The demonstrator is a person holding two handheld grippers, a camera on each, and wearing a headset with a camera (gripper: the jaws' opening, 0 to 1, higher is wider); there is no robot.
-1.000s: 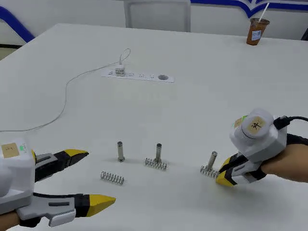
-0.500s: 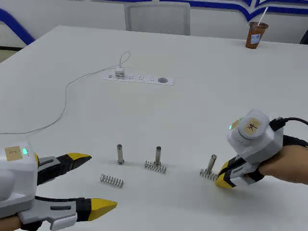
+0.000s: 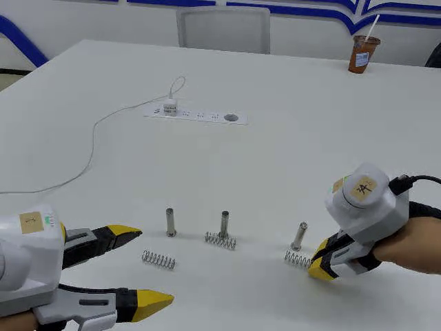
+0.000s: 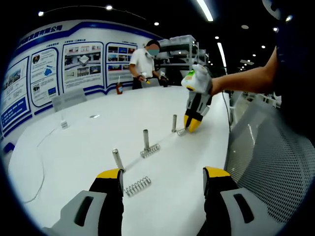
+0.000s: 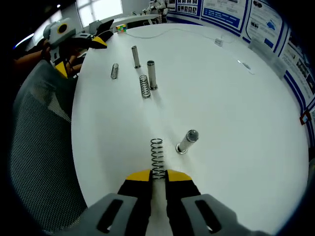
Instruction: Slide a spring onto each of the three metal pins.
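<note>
Clamping the near end of the right spring (image 5: 156,155), the right gripper (image 5: 153,176) is pressing its yellow fingers (image 5: 139,176) almost together on the coil, low over the white counter (image 3: 275,172).

- Key relation: in the right gripper view the held spring is lying flat, its long axis running from the fingers toward 12 o'clock. The right pin (image 5: 187,141) is standing upright at about 1 o'clock from the fingertips, just beside the spring's far end and apart from it. The spring is likely needing to be lifted, tipped upright and swung over the pin's top.
- Nearer hand: the right gripper is serving this pin. The left gripper (image 4: 163,173) is hovering with fingers wide apart and gripping nothing, the left spring (image 4: 137,186) lying between them at 12 o'clock.
- Pins, count three: left pin (image 3: 169,222), middle pin (image 3: 224,225) and right pin are all standing bare in a row.
- Springs, count three: all are lying on the counter, and the middle spring (image 3: 220,241) is resting against its pin's base.
- Other: one power strip (image 3: 200,116) and one drink cup (image 3: 362,54) are sitting well apart, toward 12 o'clock.
</note>
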